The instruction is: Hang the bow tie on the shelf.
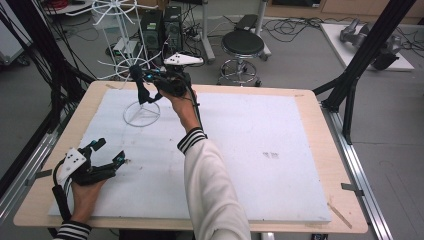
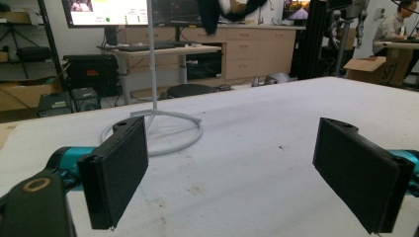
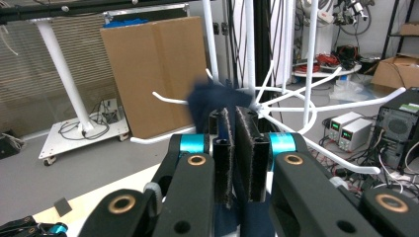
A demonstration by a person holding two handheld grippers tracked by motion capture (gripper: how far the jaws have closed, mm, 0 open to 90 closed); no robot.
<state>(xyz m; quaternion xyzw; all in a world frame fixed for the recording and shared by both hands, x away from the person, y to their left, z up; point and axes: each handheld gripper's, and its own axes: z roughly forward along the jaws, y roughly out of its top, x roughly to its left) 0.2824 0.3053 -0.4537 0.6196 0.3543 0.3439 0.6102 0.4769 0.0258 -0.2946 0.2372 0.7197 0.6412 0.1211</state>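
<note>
A white wire rack stands at the table's far left, with its ring base point(image 1: 142, 114) point(image 2: 163, 133) on the white mat and thin arms spreading from a hub point(image 3: 254, 103). My right gripper point(image 1: 150, 82) point(image 3: 232, 116) is held up at the rack's lower arms. It is shut on a dark blue piece of cloth point(image 1: 141, 91) point(image 3: 212, 101). The cloth's top bunches against the hub and its tail hangs below the jaws. My left gripper point(image 1: 111, 151) point(image 2: 232, 163) rests low at the front left of the mat, open, with nothing between its pads.
A white mat point(image 1: 260, 150) covers the wooden table. A black stool point(image 1: 242, 45) and computer towers point(image 1: 160, 27) stand on the floor beyond the far edge. Black frame posts point(image 1: 360, 65) rise at the right.
</note>
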